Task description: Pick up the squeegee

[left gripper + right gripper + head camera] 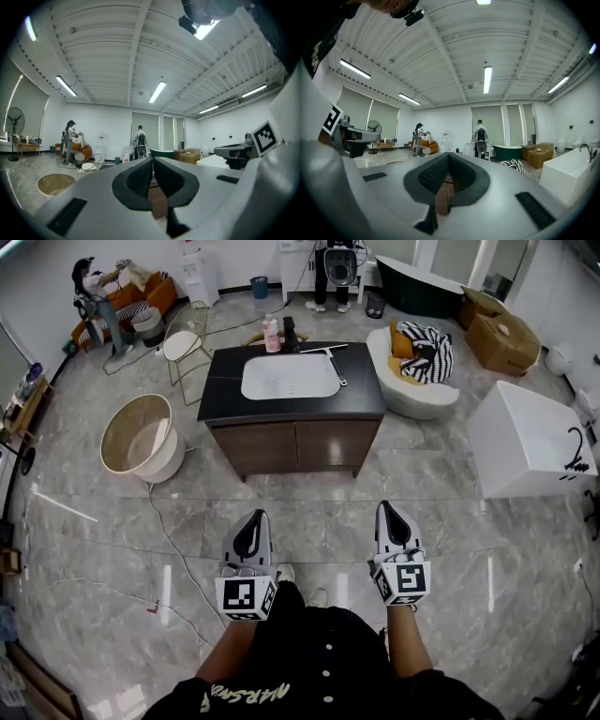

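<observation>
The squeegee (330, 360) lies on the black top of a vanity (220, 395), at the back right of the white sink (289, 377), its blade toward the wall. A stretch of marble floor separates it from both grippers. My left gripper (254, 515) and right gripper (388, 506) are held side by side in front of me, pointing level at the vanity, and both are shut with nothing in them. In the left gripper view the left gripper (153, 161) shows its jaws closed together, and the right gripper (448, 157) looks the same in its own view. The squeegee is hidden in both gripper views.
A pink bottle (271, 334) and a black tap (290, 331) stand at the vanity's back edge. A round tub (141, 438) sits left of it, a white armchair (412, 381) and a white box-shaped bathtub (525, 440) right. A cable (167, 542) trails over the floor. People stand far back.
</observation>
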